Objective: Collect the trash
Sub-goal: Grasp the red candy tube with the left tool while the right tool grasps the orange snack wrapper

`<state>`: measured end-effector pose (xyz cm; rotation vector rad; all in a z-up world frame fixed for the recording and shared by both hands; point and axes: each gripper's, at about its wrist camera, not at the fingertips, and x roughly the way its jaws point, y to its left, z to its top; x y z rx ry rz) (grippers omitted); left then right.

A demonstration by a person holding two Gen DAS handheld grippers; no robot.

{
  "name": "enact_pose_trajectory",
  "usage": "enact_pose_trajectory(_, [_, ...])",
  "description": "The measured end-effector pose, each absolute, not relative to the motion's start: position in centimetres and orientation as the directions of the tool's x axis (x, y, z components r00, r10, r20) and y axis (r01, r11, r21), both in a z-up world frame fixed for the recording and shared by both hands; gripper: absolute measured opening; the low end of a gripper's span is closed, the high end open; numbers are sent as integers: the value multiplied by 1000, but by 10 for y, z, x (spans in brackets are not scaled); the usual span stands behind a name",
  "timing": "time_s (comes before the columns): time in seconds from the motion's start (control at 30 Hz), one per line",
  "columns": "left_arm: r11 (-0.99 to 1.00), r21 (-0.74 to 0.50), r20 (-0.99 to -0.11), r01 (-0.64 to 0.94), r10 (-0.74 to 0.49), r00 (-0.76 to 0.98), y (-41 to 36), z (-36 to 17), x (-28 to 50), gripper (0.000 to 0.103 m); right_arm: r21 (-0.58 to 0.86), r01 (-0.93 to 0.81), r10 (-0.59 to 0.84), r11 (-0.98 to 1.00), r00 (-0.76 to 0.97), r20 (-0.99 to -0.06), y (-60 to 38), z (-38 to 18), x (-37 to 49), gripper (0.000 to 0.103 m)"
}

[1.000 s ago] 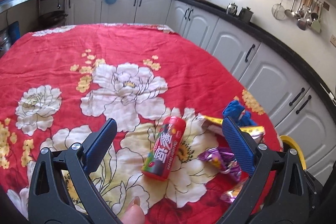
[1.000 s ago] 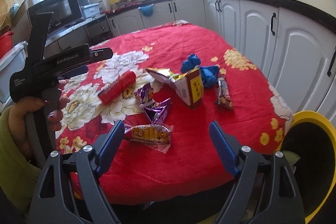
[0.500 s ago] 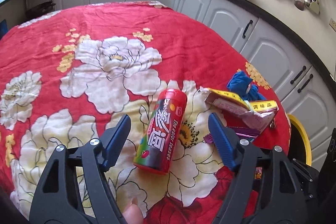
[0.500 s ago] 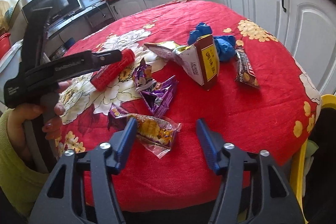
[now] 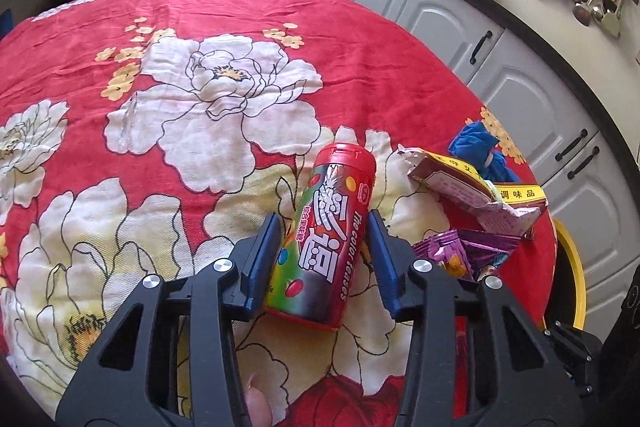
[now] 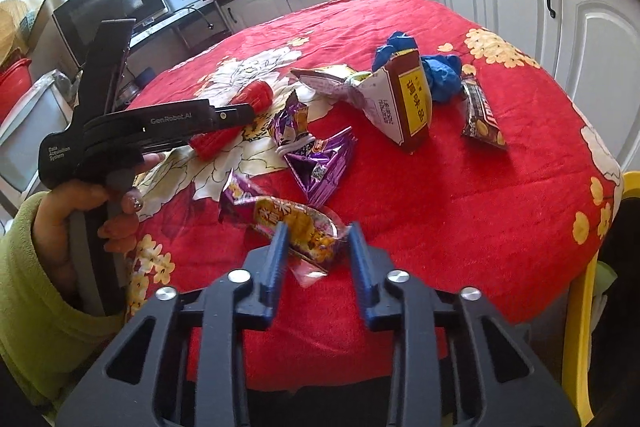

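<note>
L claw [image 5: 322,247] has just been closing on the red cylindrical plastic candy tube [image 5: 326,239] lying w/ its cap pointing away on the red floral cloth of the counter [image 5: 120,99]; left pad touches it, right pad close, can't tell if it presses. R claw [image 6: 316,251] has also just been closing, straddling the near end of a crinkly yellow-purple snack wrapper [image 6: 288,223]; pads beside it, not yet squeezing. Beyond R claw: purple foil wrappers [image 6: 316,163], torn brown carton [image 6: 404,103]. Yellow-rimmed bin [image 6: 576,307] to its right.
</note>
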<state>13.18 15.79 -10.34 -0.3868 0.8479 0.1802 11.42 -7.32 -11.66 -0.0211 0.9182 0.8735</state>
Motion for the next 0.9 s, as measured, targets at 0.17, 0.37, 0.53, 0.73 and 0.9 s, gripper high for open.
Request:
enact_pose_trajectory(0.17, [933,-234,-768,-274,-4,640,152,-102,135,29,340,-664,654,666,301,-694,-78,-116,109,15])
enact_pose_trajectory(0.37, [939,-228,-767,-257,-10,642,151,-98,133,28,346,-678,673,649,300,-676,-80,-109,99,12])
enact_pose_trajectory(0.53, [942,-225,-742,-250,1,671,149,-84,127,27,335,-690,692,641,332,-641,-86,-94,93,11])
enact_pose_trajectory(0.73, [948,-229,-694,-220,-1,720,139,-59,120,27,336,-679,705,652,380,-599,-101,-75,95,11])
enact_pose_trajectory(0.9, [952,-241,-661,-189,-18,750,127,-44,114,27,336,-657,698,675,423,-577,-116,-64,99,11])
